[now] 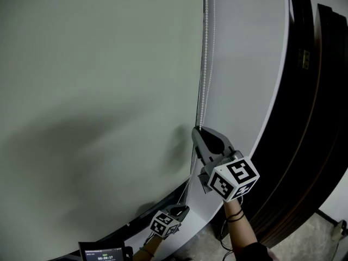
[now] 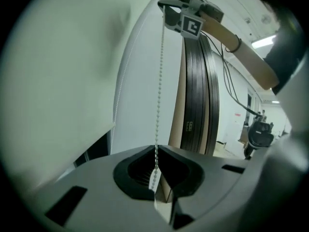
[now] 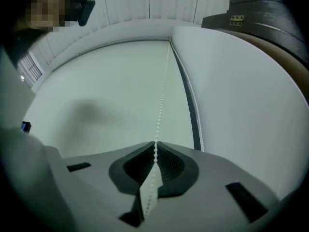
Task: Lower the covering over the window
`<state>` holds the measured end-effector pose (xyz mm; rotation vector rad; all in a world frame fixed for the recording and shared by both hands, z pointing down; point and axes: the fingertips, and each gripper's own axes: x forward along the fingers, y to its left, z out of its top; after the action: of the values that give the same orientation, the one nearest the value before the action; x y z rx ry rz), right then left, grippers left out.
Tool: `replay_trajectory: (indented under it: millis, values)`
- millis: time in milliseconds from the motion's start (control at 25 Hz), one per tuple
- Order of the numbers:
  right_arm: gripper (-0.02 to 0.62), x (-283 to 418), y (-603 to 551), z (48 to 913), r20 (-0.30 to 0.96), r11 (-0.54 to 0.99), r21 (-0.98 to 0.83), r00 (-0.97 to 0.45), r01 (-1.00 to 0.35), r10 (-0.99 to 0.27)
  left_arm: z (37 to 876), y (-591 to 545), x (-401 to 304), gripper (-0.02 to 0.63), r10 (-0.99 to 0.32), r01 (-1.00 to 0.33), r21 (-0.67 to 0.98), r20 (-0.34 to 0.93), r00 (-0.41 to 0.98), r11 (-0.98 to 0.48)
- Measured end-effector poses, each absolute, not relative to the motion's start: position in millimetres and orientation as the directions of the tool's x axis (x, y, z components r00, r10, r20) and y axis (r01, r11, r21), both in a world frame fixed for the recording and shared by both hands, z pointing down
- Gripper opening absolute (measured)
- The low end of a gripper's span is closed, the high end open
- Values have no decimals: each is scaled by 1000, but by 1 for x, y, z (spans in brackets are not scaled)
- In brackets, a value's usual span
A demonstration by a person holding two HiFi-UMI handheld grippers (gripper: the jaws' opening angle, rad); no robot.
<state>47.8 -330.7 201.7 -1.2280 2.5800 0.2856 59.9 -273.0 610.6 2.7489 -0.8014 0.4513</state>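
While the pale roller blind [image 1: 98, 91] hangs low over the window, dark panels [image 1: 310, 124] lean beside it, their small label unreadable. The right tool [image 1: 197, 130] is clamped on the bead chain [image 1: 205, 64]; the left tool [image 1: 184, 209] pinches that chain lower down. The digits on the little screen [image 1: 103, 253] are too small to read.

The right gripper [image 1: 197, 129] and the left gripper [image 1: 186, 207] are moulded in matte grey plastic. Each has 2 broad, tapering jaws, lined inside with ribbed black pads [image 3: 139, 164] and cut with rectangular slots on top. Each carries a white cube [image 1: 234, 179] printed with black square markers. The right wrist wears thin dark bands [image 1: 235, 216] next to a dark sleeve [image 1: 256, 251], and a black cable [image 2: 225, 74] runs along that arm.
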Motion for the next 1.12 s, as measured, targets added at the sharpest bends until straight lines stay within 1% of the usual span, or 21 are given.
replay_trajectory:
  millis: [80,160,240,360,440,560,680,800,880,1000,1120]
  values:
    - [20,54,-326,206,-351,617,26,-585,-787,-731,613,-265,53,17,-486,-558,146,346,802,-817]
    - [20,64,-321,203,-378,614,-8,-567,-789,-732,602,-261,51,31,-494,-553,191,282,822,-811]
    - [20,67,-319,206,-365,608,-8,-564,-794,-741,579,-260,48,49,-518,-553,206,203,831,-807]
    - [20,60,-325,250,-258,590,12,-572,-807,-778,528,-265,44,51,-550,-555,170,77,831,-814]
    - [20,60,-330,298,-189,584,-29,-569,-812,-800,490,-271,42,51,-557,-551,139,-4,830,-823]
    - [20,63,-329,358,-127,574,-115,-561,-811,-818,434,-279,37,51,-559,-555,66,-95,823,-829]
    - [20,56,-322,401,-57,566,-129,-564,-814,-824,378,-284,32,51,-545,-551,32,-205,813,-834]
    - [20,49,-315,447,25,560,-146,-569,-815,-822,324,-287,36,51,-503,-526,6,-303,810,-851]
    - [20,46,-309,482,97,552,-168,-571,-817,-815,294,-288,43,51,-474,-513,-35,-336,814,-857]
    - [20,39,-299,540,224,540,-173,-567,-824,-793,262,-292,53,70,-442,-505,-104,-355,824,-857]
    - [20,35,-283,582,279,523,-219,-567,-824,-775,242,-295,61,78,-424,-500,-141,-366,828,-855]
